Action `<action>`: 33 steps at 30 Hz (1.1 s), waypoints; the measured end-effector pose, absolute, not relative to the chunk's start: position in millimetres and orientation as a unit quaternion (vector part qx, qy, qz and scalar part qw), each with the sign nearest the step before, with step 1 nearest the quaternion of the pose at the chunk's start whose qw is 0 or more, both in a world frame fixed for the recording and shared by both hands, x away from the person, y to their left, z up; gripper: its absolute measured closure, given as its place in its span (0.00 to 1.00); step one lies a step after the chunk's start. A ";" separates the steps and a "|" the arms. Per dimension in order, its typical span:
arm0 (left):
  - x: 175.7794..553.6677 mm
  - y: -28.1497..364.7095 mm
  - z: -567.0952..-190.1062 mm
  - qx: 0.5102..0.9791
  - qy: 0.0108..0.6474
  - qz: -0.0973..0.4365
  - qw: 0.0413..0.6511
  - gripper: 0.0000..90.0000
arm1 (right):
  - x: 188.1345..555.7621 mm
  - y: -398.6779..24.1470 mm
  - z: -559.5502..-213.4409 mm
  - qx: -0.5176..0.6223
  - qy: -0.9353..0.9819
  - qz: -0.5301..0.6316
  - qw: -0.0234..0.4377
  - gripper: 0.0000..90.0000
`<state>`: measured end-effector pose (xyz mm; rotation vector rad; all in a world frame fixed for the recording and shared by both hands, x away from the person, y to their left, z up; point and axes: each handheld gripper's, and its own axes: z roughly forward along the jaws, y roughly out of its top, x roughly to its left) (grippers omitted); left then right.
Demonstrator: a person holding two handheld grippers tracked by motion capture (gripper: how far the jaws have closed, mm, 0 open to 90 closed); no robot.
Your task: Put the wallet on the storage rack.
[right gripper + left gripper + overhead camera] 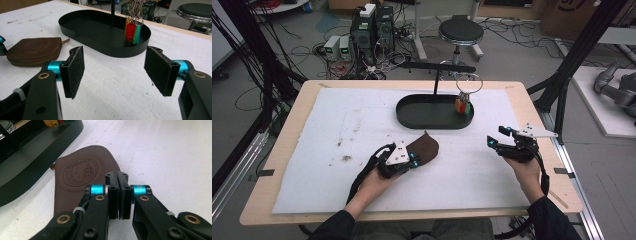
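While the brown pouch (82, 177) is pinched at its near edge by the left gripper (119, 195), mid-tabletop beside the black tray (412, 116), the right gripper (113, 72) is held agape; lifting is probably needed next.

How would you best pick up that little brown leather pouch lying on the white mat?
Probably by the thin edge of the brown leather pouch nearest the person. It lies flat, so a tool slides in low from that side and pinches the rim, as the left tool appears to. The zipped side is thicker.
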<state>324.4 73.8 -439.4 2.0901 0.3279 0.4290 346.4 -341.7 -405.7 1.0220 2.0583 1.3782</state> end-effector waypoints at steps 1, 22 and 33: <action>324.4 73.8 -439.4 0.854 0.134 0.175 0.472 0.98 | 346.4 -341.7 -405.7 0.371 0.748 0.501 0.229 0.37; 316.4 85.5 -404.7 0.788 0.112 0.090 0.599 0.99 | 344.0 -340.0 -403.3 0.354 0.747 0.513 0.231 0.39; 317.7 92.8 -403.8 0.785 0.112 0.084 0.603 0.99 | 342.7 -332.3 -402.8 0.318 0.760 0.529 0.203 0.39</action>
